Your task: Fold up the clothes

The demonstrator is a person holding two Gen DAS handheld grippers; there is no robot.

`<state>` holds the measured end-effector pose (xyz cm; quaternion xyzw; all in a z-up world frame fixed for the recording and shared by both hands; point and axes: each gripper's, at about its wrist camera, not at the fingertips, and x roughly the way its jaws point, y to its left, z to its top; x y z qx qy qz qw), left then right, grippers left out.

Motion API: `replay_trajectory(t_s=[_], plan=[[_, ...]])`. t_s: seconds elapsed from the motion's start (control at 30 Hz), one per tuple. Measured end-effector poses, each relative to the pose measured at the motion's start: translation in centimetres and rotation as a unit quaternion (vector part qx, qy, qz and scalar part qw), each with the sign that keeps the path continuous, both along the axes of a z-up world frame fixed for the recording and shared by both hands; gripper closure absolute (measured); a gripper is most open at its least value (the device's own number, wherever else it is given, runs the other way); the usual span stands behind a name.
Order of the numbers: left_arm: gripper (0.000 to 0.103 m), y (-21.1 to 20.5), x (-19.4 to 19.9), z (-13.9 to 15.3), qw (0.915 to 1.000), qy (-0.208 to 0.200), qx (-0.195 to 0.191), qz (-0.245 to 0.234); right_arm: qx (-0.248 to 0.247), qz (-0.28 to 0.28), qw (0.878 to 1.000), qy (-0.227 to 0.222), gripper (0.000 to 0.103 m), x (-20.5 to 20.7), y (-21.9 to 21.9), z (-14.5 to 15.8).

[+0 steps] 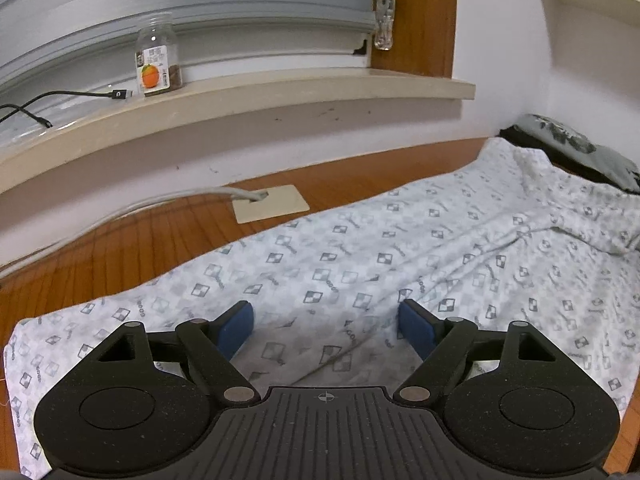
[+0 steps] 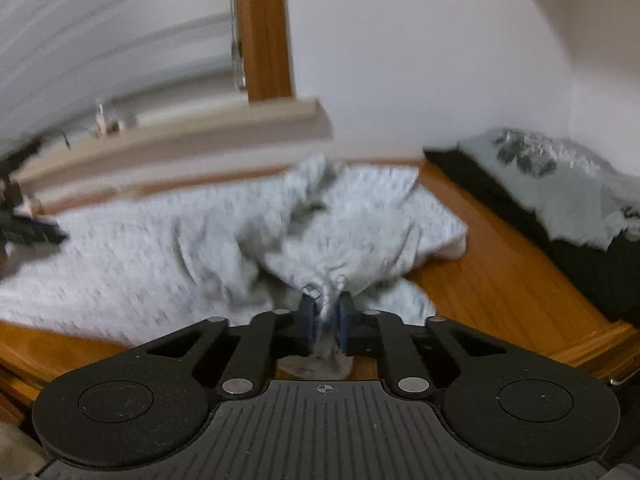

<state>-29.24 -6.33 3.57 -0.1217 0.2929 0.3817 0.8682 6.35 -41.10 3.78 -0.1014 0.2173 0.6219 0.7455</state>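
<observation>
While a pale patterned garment (image 1: pixel 360 264) lies spread flat on a wooden floor (image 1: pixel 120 248), the left gripper (image 1: pixel 326 326) hovers just above its near end with jaws spread wide and nothing between its blue pads (image 1: pixel 236 330). In the left wrist view, the cloth's long axis runs from the lower left of the frame to the upper right, where it ends beside a dark bundle (image 1: pixel 576 148). Bare floor lies along the cloth's upper left edge, up to the wall under a window sill (image 1: pixel 240 100), with a pale plate (image 1: pixel 272 204) and its cable in that strip. A jar (image 1: pixel 158 58) stands on the sill.

In the blurred right wrist view, the right gripper (image 2: pixel 325 322) is clamped on a bunched fold of the garment (image 2: pixel 200 240), lifted at lower centre. Open floor (image 2: pixel 500 280) stretches right of it towards dark bedding (image 2: pixel 560 216).
</observation>
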Motion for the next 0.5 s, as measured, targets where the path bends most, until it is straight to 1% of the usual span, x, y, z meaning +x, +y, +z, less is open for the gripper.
replay_trajectory(t_s=[0.03,0.13,0.2,0.3,0.4,0.47,0.5], plan=[[0.02,0.0,0.1,0.1,1.0,0.002,0.002,0.0,0.013,0.004,1.0,0.002,0.091,-0.1,-0.2,1.0],[0.02,-0.1,0.2,0.1,1.0,0.006,0.004,-0.001,0.045,0.026,0.998,-0.019,0.091,-1.2,0.4,4.7],[0.02,0.0,0.2,0.0,1.0,0.004,0.001,0.0,0.064,0.05,0.996,-0.029,0.091,-2.2,2.0,6.9],[0.019,-0.1,0.2,0.0,1.0,0.006,0.0,0.0,0.085,0.085,0.992,-0.049,0.091,-4.3,5.5,9.8],[0.019,-0.1,0.2,0.0,1.0,0.008,0.002,0.0,0.096,0.127,0.986,-0.046,0.091,-6.7,9.7,11.3],[0.019,0.0,0.2,0.0,1.0,0.008,0.001,0.0,0.093,0.154,0.983,-0.024,0.09,-8.1,12.4,11.2],[0.019,0.0,0.2,0.0,1.0,0.008,-0.001,0.0,0.086,0.173,0.981,-0.007,0.087,-8.8,13.7,10.8]])
